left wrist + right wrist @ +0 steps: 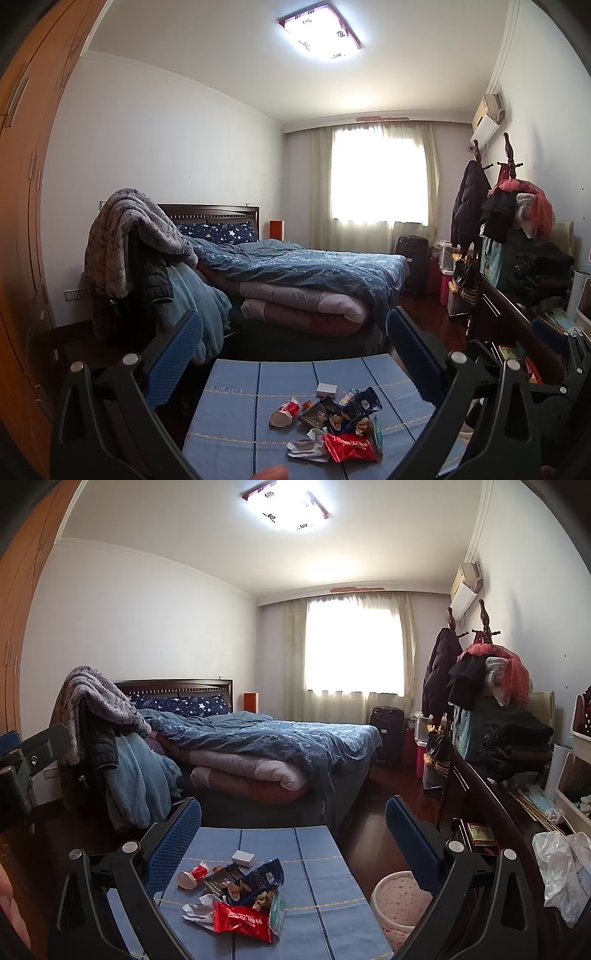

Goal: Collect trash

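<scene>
Both grippers held up above the near end of a small table with a blue striped cloth [236, 413], pointing roughly level toward the bed [295, 273]. Left gripper [293, 354]: fingers spread wide, nothing between the blue pads, nothing touched. Right gripper [293, 834]: same, fingers wide apart, empty. Trash sits in one loose cluster on the cloth, clear of both grippers. Red snack wrapper [242, 921] nearest the camera, crumpled white paper [197, 912] touching its left side, greenish packet [277, 912] on its right. Behind those: dark blue crinkled bag [264, 880], black packet [218, 880] and some small scraps I can't make out. Tipped paper cup with red print [192, 877] lies on its side at the left of the pile. Small white box [243, 857] sits just behind the pile, apart from it. On the floor just right of the table, a pale pink bin [399, 901], seen in the right wrist view between that gripper's fingers. White plastic bag [561, 871] lies on the dark dresser [491, 797] along the right wall. A fingertip [271, 472] shows at the bottom edge of the left wrist view.
</scene>
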A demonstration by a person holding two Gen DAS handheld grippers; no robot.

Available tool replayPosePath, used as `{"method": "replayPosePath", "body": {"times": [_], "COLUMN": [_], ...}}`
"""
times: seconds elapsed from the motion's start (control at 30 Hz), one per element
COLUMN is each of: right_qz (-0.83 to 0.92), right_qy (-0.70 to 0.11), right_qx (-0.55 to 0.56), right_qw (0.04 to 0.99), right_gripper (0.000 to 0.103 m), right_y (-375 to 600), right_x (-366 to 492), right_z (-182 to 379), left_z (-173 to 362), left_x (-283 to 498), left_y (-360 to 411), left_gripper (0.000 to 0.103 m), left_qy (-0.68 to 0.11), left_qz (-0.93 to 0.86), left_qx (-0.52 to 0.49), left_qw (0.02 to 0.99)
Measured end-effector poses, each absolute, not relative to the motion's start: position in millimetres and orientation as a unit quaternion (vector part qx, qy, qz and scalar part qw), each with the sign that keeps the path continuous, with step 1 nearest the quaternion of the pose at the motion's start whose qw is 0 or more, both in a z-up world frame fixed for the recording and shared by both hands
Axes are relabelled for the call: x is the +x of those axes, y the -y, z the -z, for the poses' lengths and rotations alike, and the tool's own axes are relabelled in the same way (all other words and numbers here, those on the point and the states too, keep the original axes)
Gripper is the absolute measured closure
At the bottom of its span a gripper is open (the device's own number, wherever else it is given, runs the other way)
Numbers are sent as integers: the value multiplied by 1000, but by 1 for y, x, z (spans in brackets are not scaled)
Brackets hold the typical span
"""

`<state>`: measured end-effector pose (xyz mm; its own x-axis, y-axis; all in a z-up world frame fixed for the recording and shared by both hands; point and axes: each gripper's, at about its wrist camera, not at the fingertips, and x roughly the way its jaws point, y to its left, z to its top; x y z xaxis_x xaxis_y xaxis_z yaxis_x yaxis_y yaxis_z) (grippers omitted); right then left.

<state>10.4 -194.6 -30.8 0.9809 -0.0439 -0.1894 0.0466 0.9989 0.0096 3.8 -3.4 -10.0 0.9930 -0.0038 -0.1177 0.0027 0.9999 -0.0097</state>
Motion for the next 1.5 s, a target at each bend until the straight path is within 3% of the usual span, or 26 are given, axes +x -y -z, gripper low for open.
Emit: {"method": "replayPosePath", "body": {"times": [1.5], "right_qz": [22], "right_qy": [-105], "right_qx": [8], "right_qw": [994], "right_gripper": [4], "right_y": [192], "right_x": [15], "right_z": [35], "left_z": [17], "left_x": [12], "left_y": [6], "left_gripper": [3], "left_qy": [-74], "left_qz": [4], "left_qx": [-12], "left_qw": [997]}}
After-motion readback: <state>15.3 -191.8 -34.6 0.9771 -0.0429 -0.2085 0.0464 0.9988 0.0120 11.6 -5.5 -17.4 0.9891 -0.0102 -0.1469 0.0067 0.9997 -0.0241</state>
